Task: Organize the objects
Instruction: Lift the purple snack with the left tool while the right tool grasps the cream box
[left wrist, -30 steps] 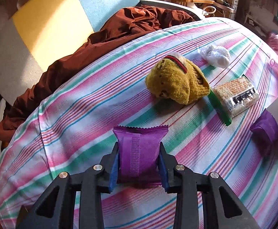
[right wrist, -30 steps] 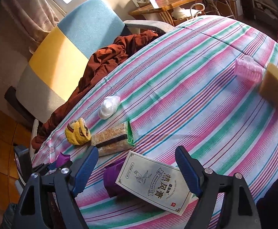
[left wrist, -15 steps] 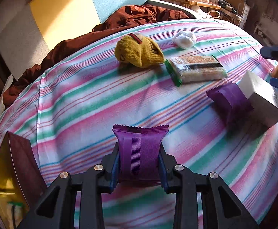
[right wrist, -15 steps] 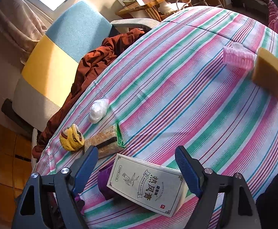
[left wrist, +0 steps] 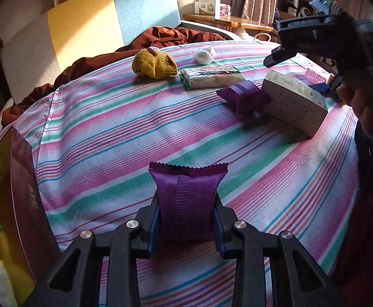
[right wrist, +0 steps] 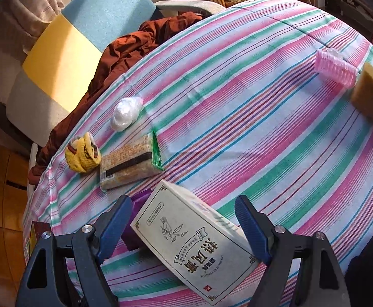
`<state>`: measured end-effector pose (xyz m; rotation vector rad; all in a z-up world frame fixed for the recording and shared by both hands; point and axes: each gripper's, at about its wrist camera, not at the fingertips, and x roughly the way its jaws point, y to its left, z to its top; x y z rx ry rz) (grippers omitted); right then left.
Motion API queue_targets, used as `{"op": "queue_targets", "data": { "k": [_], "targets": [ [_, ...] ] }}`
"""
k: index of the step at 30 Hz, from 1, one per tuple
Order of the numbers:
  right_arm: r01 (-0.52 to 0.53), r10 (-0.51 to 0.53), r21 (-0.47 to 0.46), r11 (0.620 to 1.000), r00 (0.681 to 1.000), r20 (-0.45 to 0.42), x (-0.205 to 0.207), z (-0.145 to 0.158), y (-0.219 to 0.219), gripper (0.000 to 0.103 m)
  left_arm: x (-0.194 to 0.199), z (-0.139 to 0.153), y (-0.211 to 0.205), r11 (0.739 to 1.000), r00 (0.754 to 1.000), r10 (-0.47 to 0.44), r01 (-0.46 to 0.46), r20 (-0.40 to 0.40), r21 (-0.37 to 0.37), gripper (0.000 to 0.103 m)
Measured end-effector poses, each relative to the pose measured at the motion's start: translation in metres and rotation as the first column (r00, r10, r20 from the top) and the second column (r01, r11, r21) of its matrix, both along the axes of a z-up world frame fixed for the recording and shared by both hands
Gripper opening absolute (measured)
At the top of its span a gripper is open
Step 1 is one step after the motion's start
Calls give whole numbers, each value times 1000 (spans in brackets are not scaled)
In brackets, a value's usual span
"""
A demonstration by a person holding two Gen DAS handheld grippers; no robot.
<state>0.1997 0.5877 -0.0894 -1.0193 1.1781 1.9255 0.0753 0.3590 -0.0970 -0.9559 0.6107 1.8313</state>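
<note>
Left gripper (left wrist: pixel 186 217) clamping purple crinkle-edged foil packet (left wrist: pixel 187 199), lower centre of frame. Right gripper (right wrist: pixel 183 226) gaping wide – white printed cardboard box (right wrist: pixel 194 245) lying between jaws, untouched, on striped cloth (right wrist: pixel 237 117).

Tablecloth (left wrist: pixel 114 133): white ground, pink, green and blue stripes. Held packet (left wrist: pixel 187 199): solid purple; second packet (left wrist: pixel 245 97) likewise purple. Box (right wrist: pixel 194 248): cream with dark line drawing and lettering. Knitted item (left wrist: pixel 154 62): mustard yellow. Roller (right wrist: pixel 336 70): pink. Gripper pads (right wrist: pixel 116 227): blue.
</note>
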Motion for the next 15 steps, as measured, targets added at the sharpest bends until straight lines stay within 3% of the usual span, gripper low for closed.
{"op": "queue_targets", "data": {
  "k": [8,12,14,15],
  "targets": [
    [-118,117,6,993,989,95,-5,-3,-35,85,-3,-2,-6,999,1000,-6,5,27,37,34],
    [-167,154,58,984,971,183,-11,1,-51,85,-4,-2,-9,999,999,-11,9,36,48,34],
    [-195,177,61,979,958,227,-16,-3,-58,71,-4,-2,-12,999,999,-9,6,42,52,34],
    [-211,187,71,975,949,255,-19,-4,-61,54,-4,-3,-13,998,999,-8,5,44,55,34]
  ]
}}
